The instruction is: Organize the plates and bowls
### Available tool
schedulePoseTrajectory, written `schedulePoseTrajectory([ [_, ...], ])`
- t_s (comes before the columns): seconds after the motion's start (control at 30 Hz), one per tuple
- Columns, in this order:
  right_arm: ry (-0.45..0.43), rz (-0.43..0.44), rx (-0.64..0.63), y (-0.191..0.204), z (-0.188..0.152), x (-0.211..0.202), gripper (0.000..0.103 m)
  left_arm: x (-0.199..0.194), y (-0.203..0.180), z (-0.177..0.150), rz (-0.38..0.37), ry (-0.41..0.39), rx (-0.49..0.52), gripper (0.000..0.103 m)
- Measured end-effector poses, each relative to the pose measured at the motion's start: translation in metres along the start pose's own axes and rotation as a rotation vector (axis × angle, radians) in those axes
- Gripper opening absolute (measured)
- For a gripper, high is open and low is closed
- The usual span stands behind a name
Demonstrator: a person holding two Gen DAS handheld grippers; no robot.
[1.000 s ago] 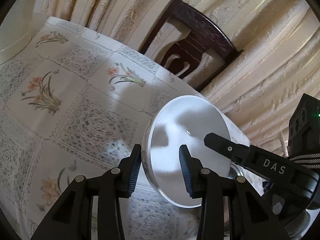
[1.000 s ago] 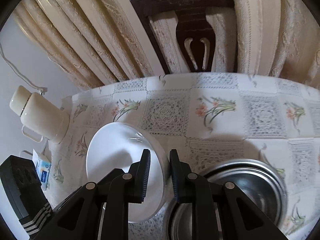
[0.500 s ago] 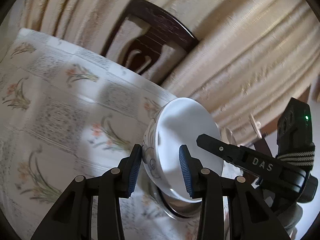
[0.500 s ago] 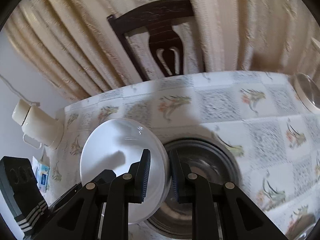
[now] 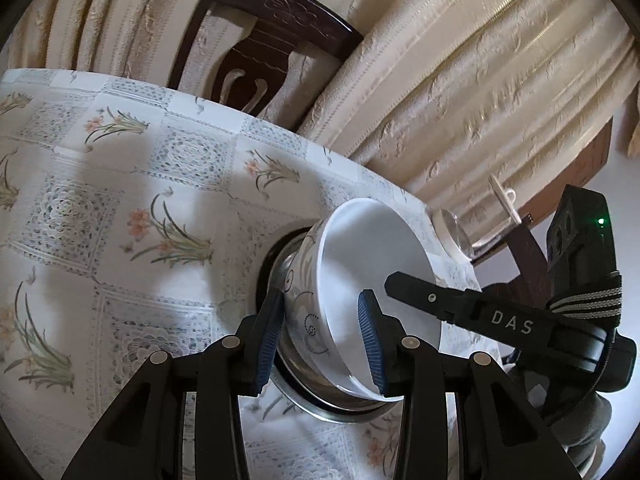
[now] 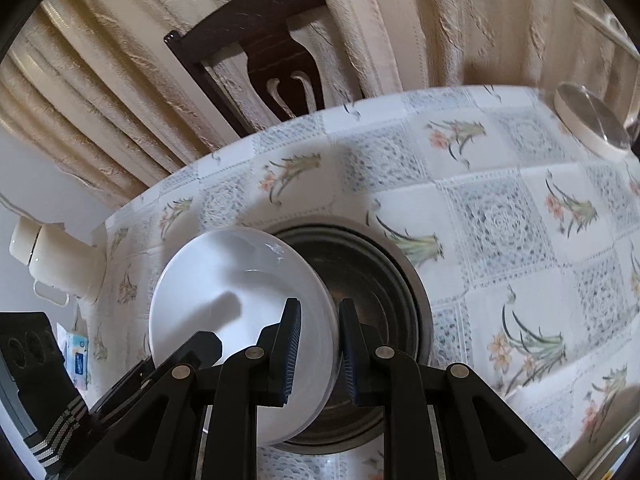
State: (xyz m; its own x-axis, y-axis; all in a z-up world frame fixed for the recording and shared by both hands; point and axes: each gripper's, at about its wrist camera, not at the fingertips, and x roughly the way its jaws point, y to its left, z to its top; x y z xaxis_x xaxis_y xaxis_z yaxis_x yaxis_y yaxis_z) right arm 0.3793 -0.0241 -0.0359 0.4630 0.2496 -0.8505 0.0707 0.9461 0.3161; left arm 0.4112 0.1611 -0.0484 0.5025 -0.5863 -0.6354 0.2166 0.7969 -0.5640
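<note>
Above a steel bowl (image 6: 372, 280) on the floral tablecloth (image 5: 120, 200), both grippers pinch one white bowl (image 5: 372, 264), tilted on edge. Left gripper (image 5: 322, 336) jaws close on its near rim; right gripper (image 6: 318, 350) jaws clamp the opposite rim. White letters "DAS" mark the right gripper's body.

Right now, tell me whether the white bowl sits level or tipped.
Tipped: the white bowl leans on its side against the steel bowl, both grippers clamping its rim.
</note>
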Motion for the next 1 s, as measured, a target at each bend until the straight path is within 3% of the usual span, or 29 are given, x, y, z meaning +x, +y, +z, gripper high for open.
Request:
schedulePoseTrajectory([
  [0.5,0.023,-0.041,0.043,-0.017,-0.007,0.012,0.021,0.021,-0.004,-0.01,0.046,0.037,0.063,0.04],
  [1.0,-0.027,-0.062,0.077,-0.021,-0.007,0.0,0.021,0.01,-0.006,-0.004,0.003,0.01,0.054,0.044],
])
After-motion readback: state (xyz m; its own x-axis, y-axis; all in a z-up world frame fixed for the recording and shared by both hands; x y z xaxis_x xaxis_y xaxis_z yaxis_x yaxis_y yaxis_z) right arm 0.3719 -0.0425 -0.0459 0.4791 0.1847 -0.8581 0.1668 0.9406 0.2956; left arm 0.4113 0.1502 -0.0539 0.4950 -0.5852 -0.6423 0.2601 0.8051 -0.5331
